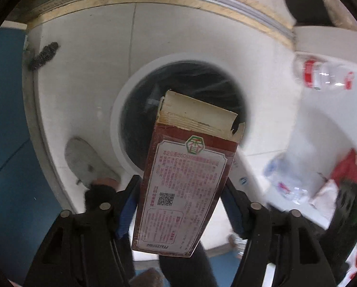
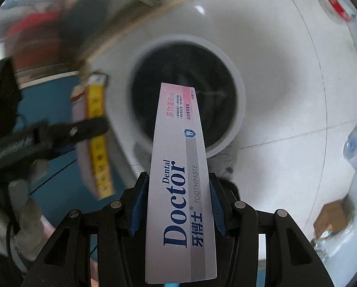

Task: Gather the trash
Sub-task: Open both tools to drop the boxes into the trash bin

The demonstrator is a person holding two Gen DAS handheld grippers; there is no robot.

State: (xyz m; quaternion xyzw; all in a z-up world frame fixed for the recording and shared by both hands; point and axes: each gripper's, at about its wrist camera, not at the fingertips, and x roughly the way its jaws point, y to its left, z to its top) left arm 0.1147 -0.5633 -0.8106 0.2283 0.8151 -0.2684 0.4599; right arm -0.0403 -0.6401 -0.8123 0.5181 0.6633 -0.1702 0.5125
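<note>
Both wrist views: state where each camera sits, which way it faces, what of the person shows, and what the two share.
Left wrist: on the left hand-held gripper, facing down at the bin; it is shut on a brown carton; the person's shoe shows.
Right wrist: on the right hand-held gripper, facing down at the bin; it is shut on a toothpaste box; the left gripper appears at left, blurred.
Shared: the bin on white floor.

Glossy toothpaste box [image 2: 181, 181] — worn, torn cardboard carton [image 1: 188, 174] — smooth white bin rim [image 1: 121, 110].
</note>
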